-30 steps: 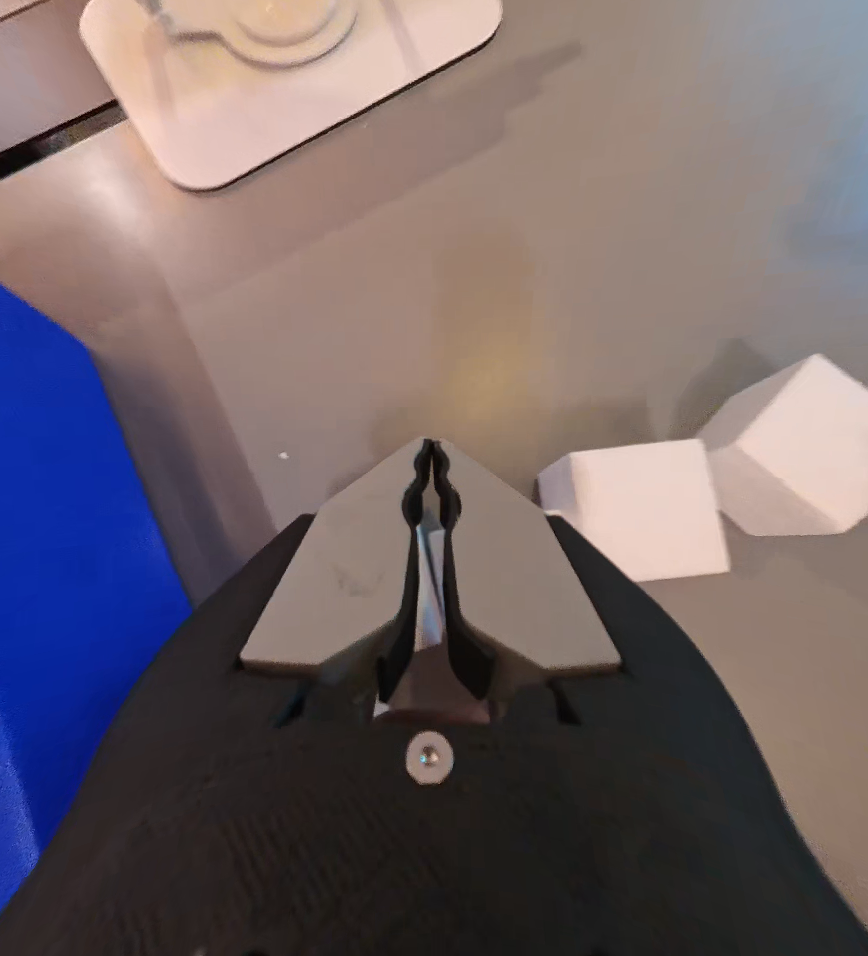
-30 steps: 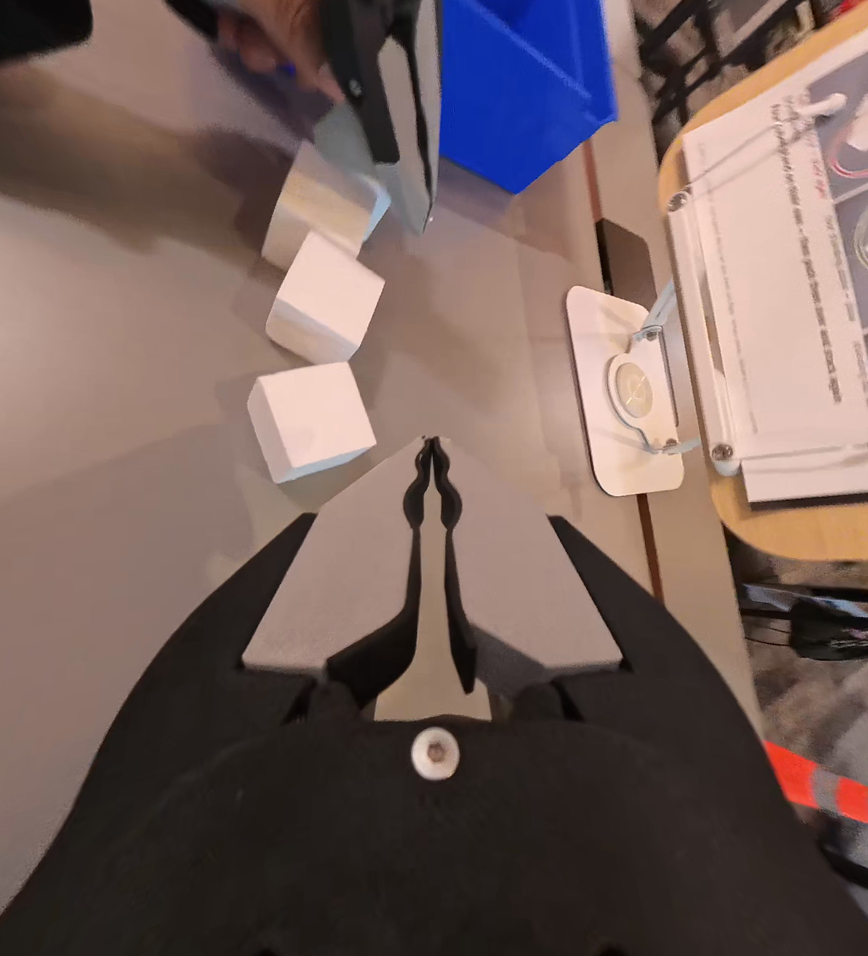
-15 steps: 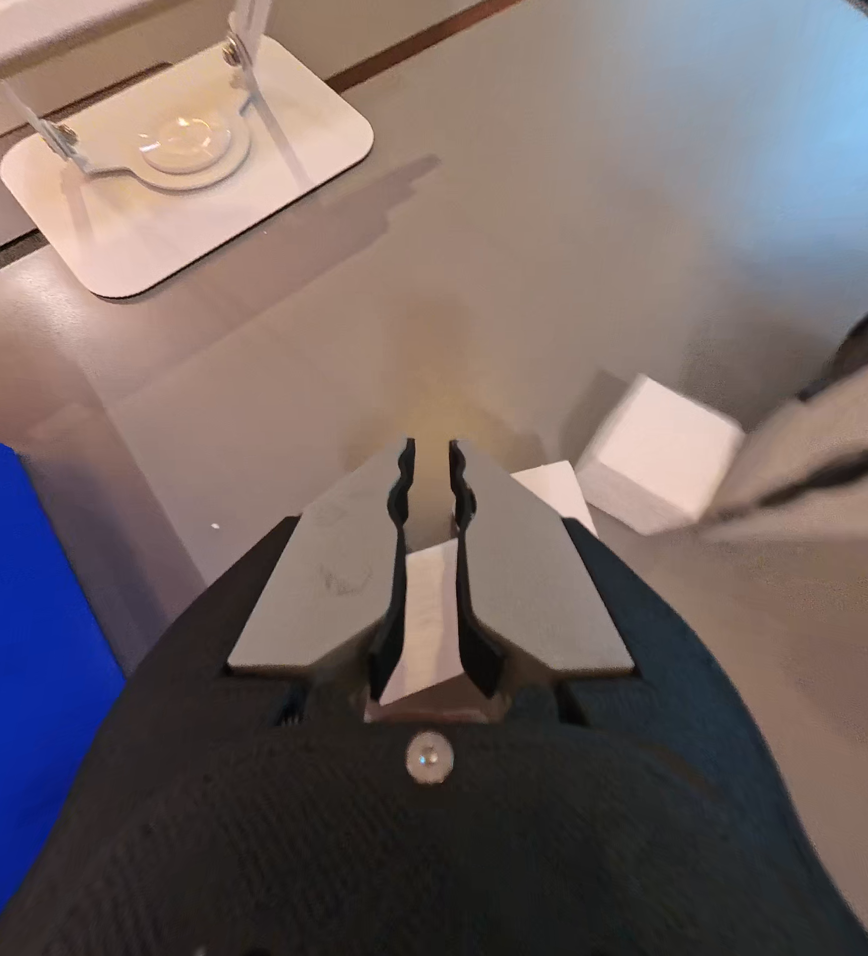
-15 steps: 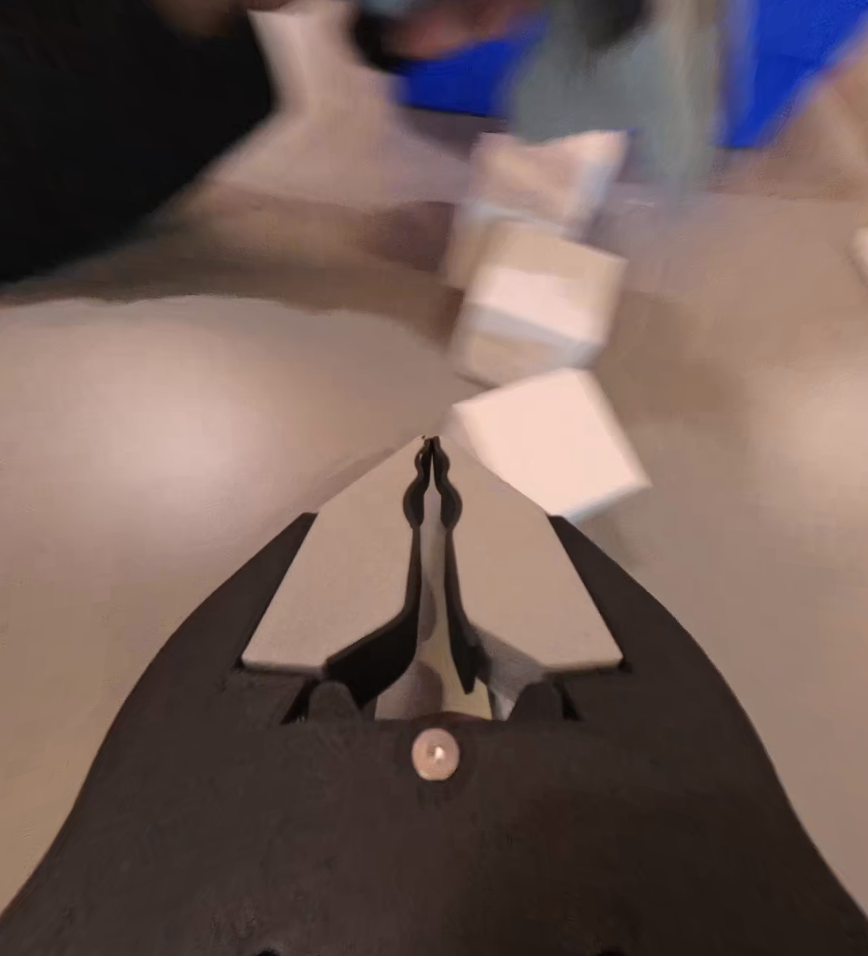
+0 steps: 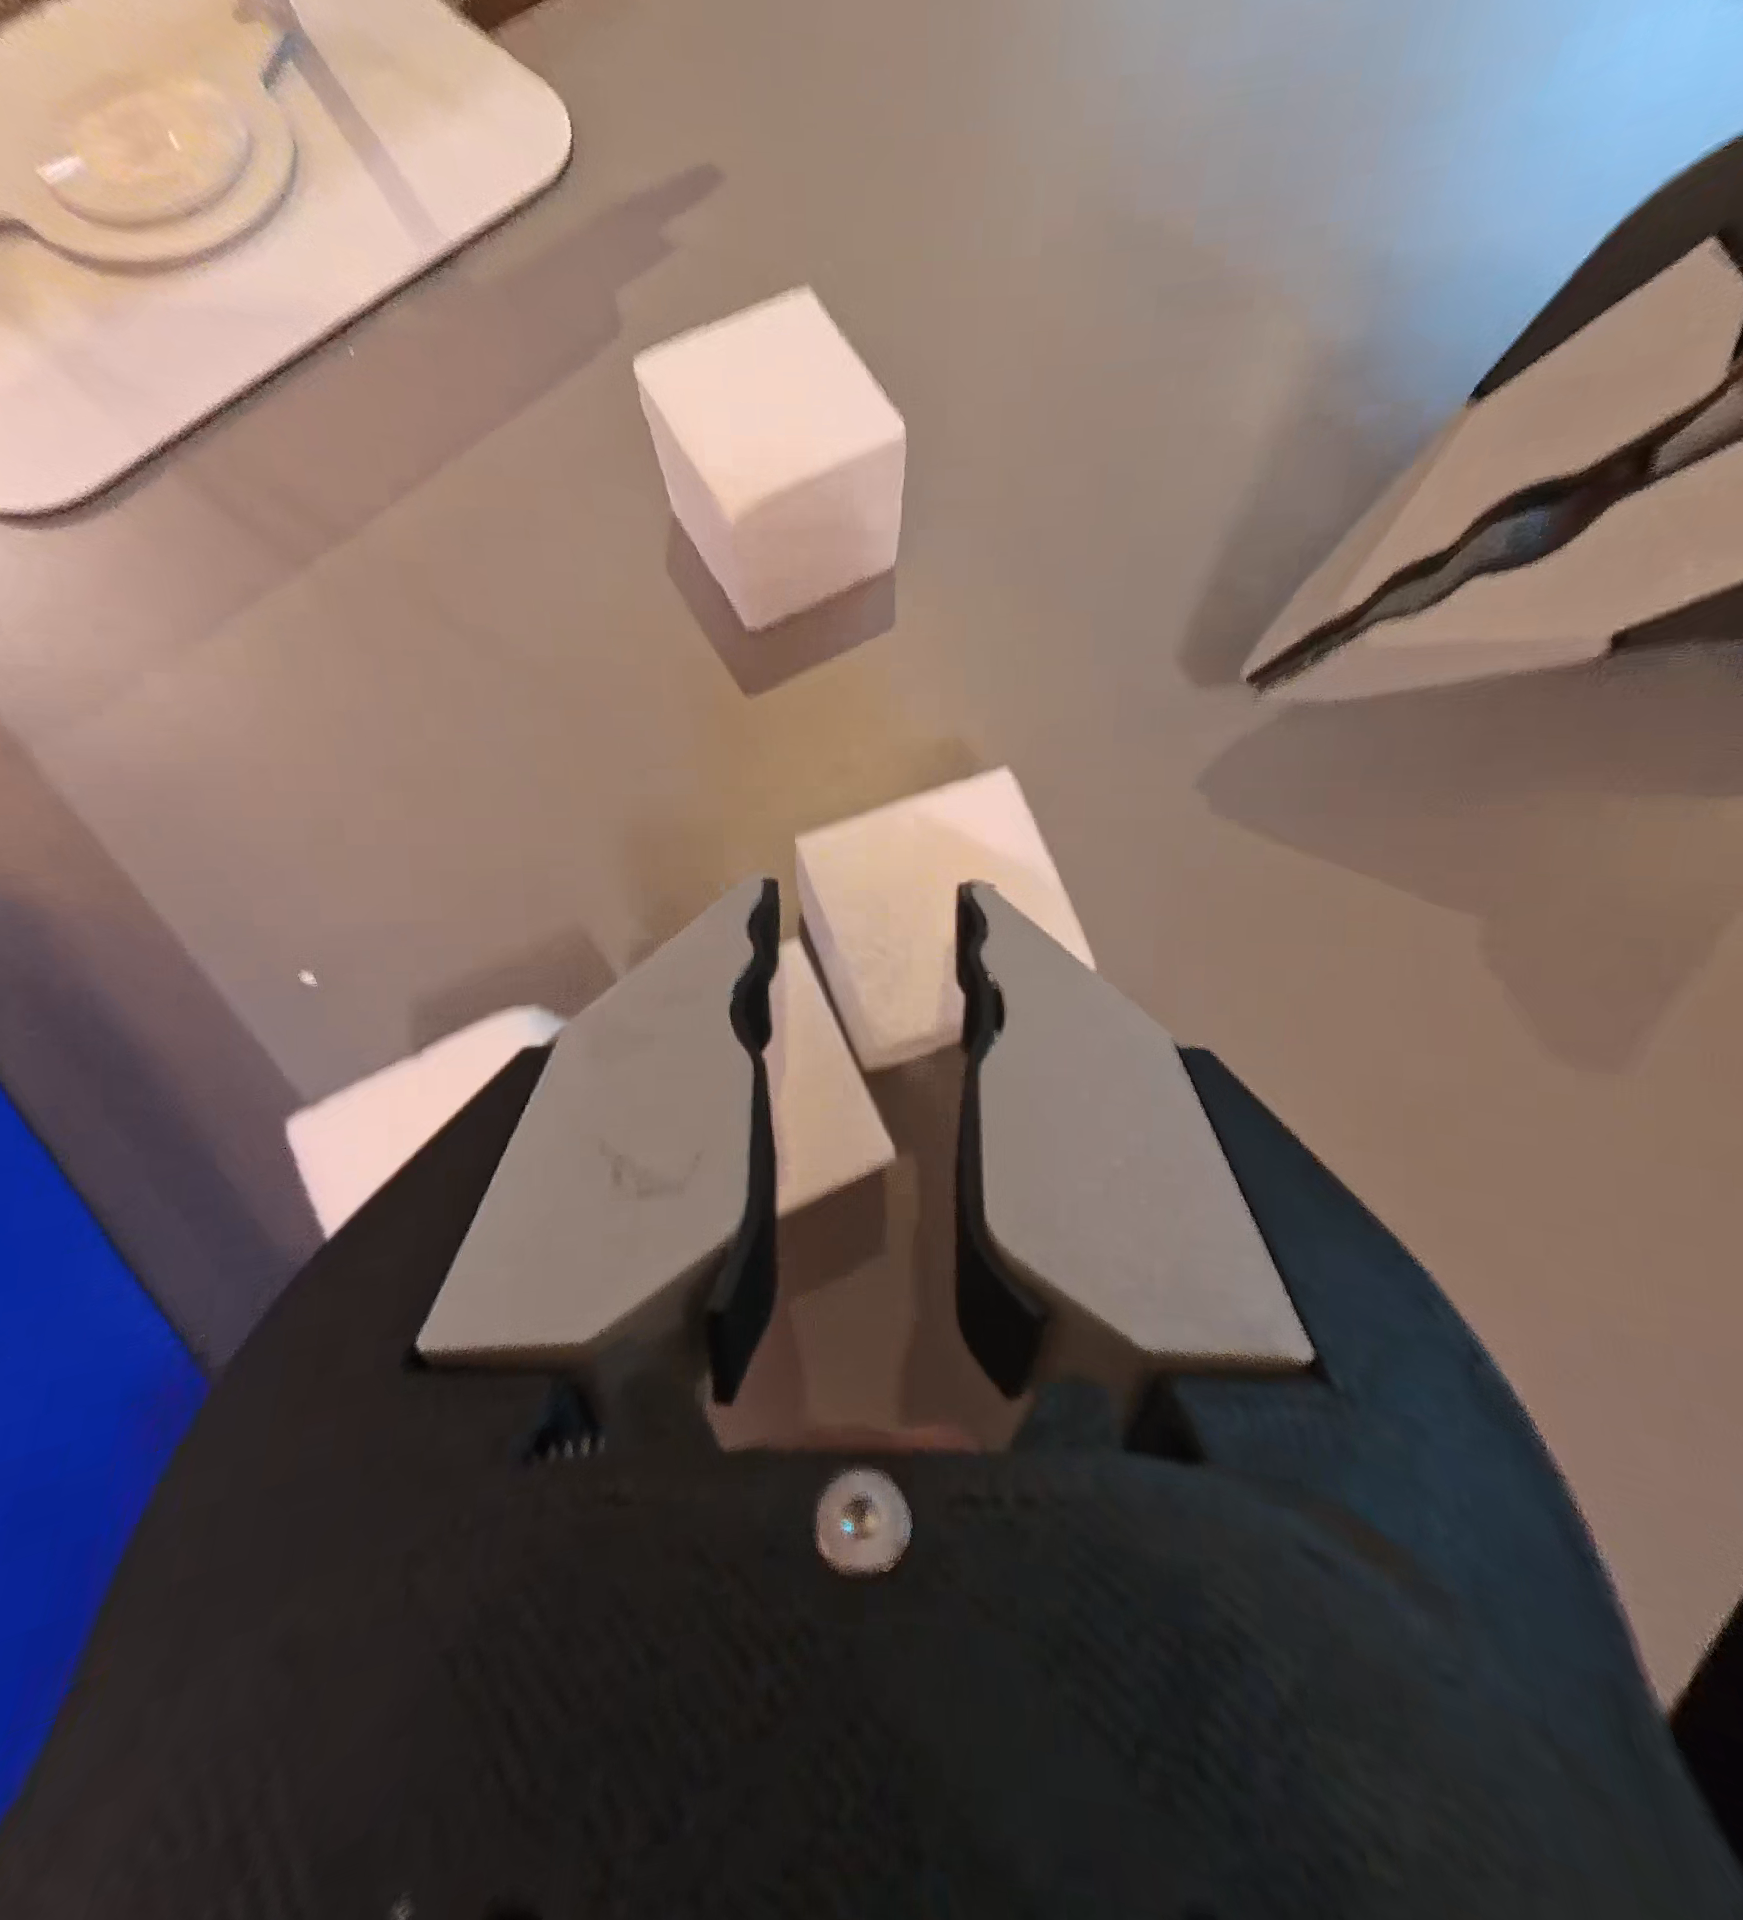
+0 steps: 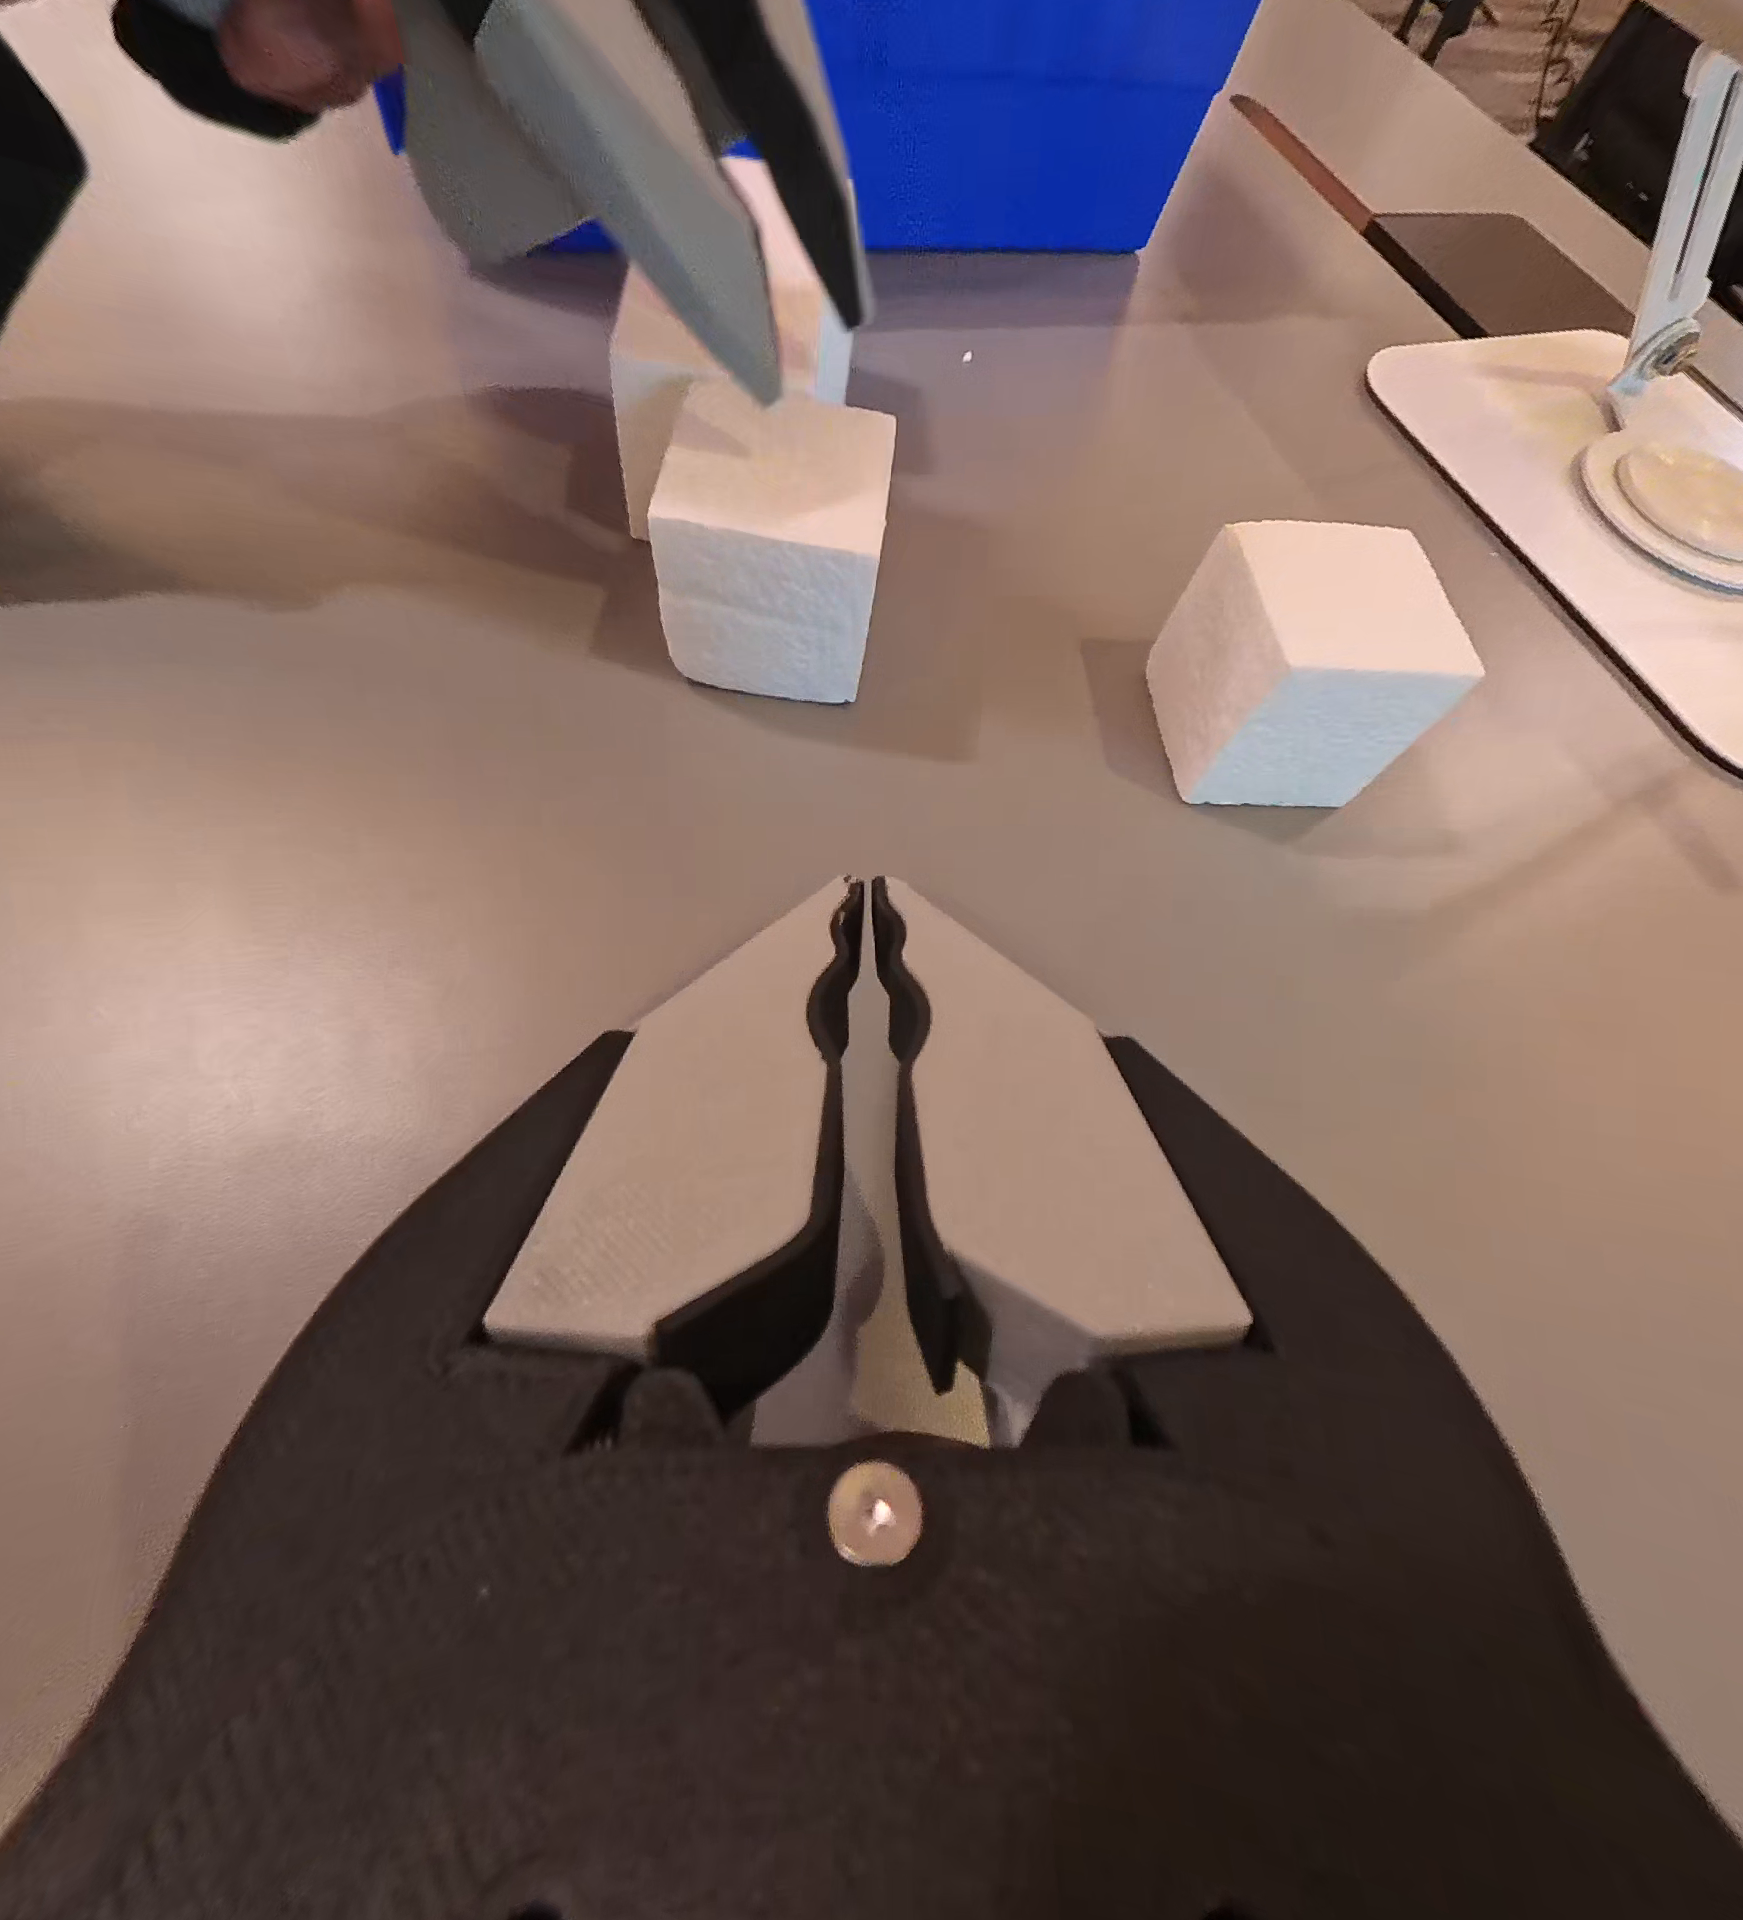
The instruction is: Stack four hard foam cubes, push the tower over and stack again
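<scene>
Restacking begins: my left hand-held gripper, jaws apart, hovers over a foam cube awaiting closure; my right hand-held gripper is together, empty.

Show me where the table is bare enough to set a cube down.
Bare table spreads wide between the right gripper and the nearest cube, running on to the left. A narrower gap lies between that cube and the lone cube. It is crowded where the open left gripper hovers over the cube cluster by the blue bin, and by the stand base.
</scene>
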{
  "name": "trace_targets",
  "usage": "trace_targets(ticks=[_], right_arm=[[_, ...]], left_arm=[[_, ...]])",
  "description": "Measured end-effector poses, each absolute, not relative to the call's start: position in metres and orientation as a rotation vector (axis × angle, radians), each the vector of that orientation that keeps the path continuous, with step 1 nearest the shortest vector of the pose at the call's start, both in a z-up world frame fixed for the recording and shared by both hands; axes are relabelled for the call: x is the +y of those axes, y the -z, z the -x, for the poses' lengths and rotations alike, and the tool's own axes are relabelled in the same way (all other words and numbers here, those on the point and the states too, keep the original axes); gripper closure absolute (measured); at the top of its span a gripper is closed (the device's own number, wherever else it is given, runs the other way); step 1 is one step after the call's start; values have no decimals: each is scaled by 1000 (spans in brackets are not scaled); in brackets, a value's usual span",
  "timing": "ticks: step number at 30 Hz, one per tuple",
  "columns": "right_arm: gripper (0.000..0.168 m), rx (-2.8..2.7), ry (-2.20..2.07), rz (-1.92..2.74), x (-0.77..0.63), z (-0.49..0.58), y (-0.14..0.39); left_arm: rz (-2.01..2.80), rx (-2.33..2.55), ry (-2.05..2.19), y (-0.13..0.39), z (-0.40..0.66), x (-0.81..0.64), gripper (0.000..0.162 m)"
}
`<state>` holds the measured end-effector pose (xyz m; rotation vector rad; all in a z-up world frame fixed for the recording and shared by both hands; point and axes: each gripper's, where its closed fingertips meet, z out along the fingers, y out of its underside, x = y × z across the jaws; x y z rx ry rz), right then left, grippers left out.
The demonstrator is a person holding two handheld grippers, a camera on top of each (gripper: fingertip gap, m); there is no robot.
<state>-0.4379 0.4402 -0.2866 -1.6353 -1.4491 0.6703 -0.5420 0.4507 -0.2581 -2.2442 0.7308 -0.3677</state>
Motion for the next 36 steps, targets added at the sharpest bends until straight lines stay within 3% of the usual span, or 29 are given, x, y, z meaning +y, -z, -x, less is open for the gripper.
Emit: trace_targets(ticks=[1, 5, 13, 26, 31, 36], right_arm=[[168, -1445, -681, 1634, 440, 438, 285], [168, -1441, -697, 1624, 437, 439, 281], [168, -1278, -672, 1595, 460, 418, 252], [162, -1023, -989, 1606, 468, 391, 213], [161, -1037, -983, 1584, 464, 394, 211], [161, -1063, -967, 1595, 462, 397, 217]], left_arm=[[2271, 732, 343, 263, 546, 446, 130], [2275, 832, 337, 270, 535, 434, 156], [2240, 1045, 646, 265, 433, 433, 135], [2405, 668, 190, 268, 556, 418, 116], [2332, 488, -19, 277, 583, 424, 101], [2272, 401, 39, 280, 578, 426, 107]])
